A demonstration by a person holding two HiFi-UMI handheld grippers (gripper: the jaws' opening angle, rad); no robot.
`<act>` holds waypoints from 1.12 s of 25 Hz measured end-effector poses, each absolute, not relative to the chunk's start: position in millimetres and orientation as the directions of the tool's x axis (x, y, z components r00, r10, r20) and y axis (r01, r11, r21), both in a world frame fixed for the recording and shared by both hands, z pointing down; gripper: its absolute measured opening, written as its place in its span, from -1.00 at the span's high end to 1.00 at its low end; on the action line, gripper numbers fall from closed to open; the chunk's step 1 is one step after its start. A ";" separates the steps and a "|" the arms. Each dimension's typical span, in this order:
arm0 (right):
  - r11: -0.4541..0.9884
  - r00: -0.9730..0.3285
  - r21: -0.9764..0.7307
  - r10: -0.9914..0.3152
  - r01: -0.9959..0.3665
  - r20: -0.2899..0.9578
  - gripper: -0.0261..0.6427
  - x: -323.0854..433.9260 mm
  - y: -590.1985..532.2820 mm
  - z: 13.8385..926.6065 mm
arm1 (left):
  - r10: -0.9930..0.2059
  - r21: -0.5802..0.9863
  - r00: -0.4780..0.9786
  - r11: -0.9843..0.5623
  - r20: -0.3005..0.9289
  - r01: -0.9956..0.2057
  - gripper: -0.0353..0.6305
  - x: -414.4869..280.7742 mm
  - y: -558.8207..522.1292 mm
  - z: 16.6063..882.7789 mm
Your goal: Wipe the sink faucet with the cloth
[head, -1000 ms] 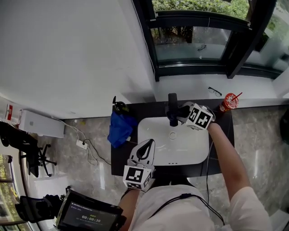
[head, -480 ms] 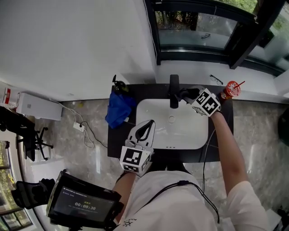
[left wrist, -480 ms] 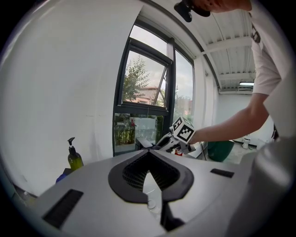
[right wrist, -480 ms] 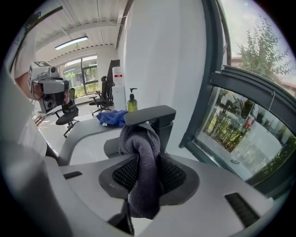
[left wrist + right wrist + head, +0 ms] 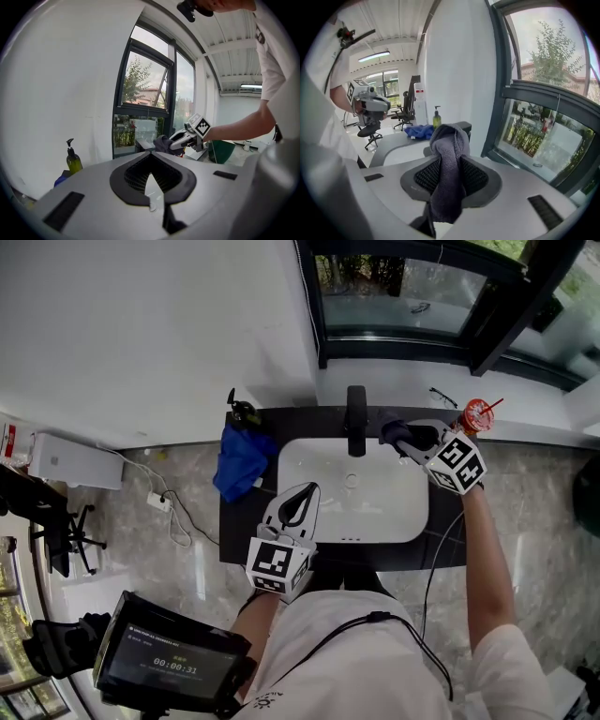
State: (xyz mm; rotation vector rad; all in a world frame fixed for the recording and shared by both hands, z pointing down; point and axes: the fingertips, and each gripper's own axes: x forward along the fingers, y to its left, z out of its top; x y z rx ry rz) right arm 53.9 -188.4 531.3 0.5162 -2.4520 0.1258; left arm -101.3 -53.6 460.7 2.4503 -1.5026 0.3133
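The black faucet [image 5: 356, 420] stands at the back of the white sink [image 5: 314, 521], which is set in a dark counter. My right gripper [image 5: 405, 438] is shut on a grey cloth [image 5: 392, 431] and hovers just right of the faucet, a small gap apart. In the right gripper view the cloth [image 5: 449, 173] hangs between the jaws of the right gripper [image 5: 450, 157] and hides most of the faucet [image 5: 462, 126]. My left gripper [image 5: 309, 491] is shut and holds nothing, above the sink's front left rim. The left gripper [image 5: 150, 157] looks toward the right gripper [image 5: 187, 136].
A crumpled blue cloth [image 5: 242, 463] and a soap bottle [image 5: 242, 412] lie on the counter's left end. A red cup with a straw [image 5: 476, 416] stands at the right end, and glasses [image 5: 442, 397] rest on the sill. A window is behind the counter.
My right gripper has drawn away to the right from the faucet with the cloth still in it. The left gripper has stayed by the sink's front rim.
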 end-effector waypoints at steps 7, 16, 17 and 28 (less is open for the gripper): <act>0.973 -0.788 0.125 -0.232 -0.196 0.570 0.56 7.4 -146.7 490.4 | -0.839 0.091 0.448 -0.442 0.309 -0.892 0.91 -102.3 -54.2 460.0; 0.994 -0.713 0.100 -0.037 0.047 0.700 0.56 -30.2 -110.6 535.4 | -0.842 0.090 0.435 -0.430 0.317 -0.898 0.91 -106.9 -50.6 465.1; 0.993 -0.702 0.100 -0.030 0.059 0.712 0.56 -31.0 -110.4 538.9 | -0.844 0.089 0.433 -0.428 0.318 -0.899 0.91 -108.0 -50.7 465.3; 0.998 -0.603 0.063 -0.069 -0.031 0.794 0.56 -17.0 -155.9 569.8 | -0.847 0.083 0.424 -0.421 0.320 -0.903 0.91 -110.8 -54.1 464.5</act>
